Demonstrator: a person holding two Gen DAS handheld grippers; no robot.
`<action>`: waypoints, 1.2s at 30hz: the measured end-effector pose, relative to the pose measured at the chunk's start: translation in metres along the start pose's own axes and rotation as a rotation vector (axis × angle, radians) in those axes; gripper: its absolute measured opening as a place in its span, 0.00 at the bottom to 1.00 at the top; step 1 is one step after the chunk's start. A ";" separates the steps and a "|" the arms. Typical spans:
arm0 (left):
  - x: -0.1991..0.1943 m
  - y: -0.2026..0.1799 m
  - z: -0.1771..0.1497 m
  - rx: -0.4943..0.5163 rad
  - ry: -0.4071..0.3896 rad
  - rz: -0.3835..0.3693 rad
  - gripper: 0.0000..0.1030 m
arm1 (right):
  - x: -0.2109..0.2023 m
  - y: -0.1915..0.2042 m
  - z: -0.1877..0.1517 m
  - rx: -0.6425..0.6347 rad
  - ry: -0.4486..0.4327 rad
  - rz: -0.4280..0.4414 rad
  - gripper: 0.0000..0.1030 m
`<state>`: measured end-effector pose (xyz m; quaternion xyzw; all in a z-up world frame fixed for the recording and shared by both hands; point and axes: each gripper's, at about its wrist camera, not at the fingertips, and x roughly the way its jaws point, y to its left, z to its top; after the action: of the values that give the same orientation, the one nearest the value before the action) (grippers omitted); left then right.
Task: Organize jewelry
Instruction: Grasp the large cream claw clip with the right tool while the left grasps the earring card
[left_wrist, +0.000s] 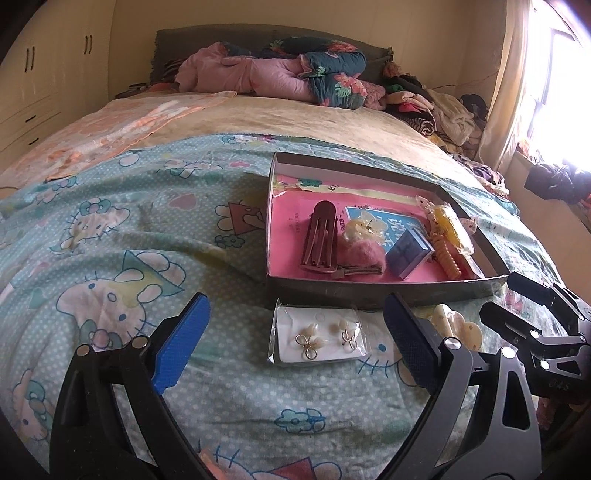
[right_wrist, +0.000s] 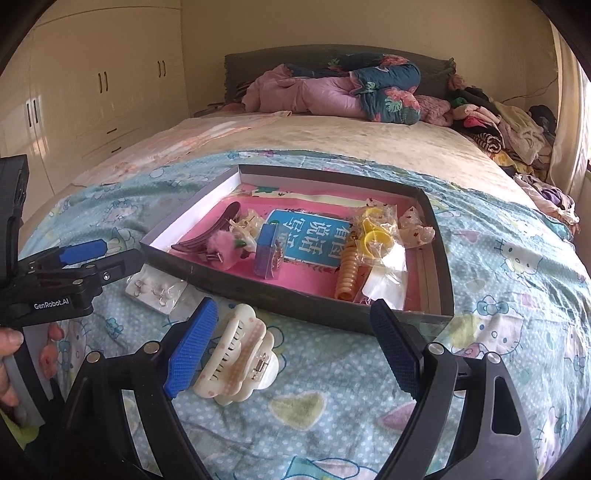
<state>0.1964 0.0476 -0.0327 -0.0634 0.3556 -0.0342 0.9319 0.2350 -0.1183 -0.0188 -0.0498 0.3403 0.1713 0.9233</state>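
Two pieces left on the bed outside the tray (right_wrist: 436, 254): earring card (left_wrist: 319, 338) between my released left hand-held gripper (left_wrist: 295, 343), cream claw clip (right_wrist: 240, 360) between my released right hand-held gripper (right_wrist: 291, 350).

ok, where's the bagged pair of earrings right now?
The clear-bagged white card of gold bow earrings lies on the blue cartoon bedsheet, outside the shallow grey cardboard tray by its near wall, left of the cream hair claw clip.
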 end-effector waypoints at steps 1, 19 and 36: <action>0.000 0.000 -0.001 0.002 0.003 0.004 0.84 | 0.001 0.001 -0.002 -0.002 0.005 0.004 0.80; 0.023 -0.003 -0.019 0.020 0.084 0.017 0.84 | 0.030 0.021 -0.024 0.014 0.104 0.072 0.80; 0.034 -0.013 -0.020 0.043 0.104 -0.001 0.83 | 0.036 0.033 -0.039 -0.071 0.113 0.048 0.49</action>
<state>0.2084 0.0293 -0.0682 -0.0418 0.4026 -0.0457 0.9133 0.2247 -0.0852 -0.0709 -0.0838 0.3869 0.2022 0.8958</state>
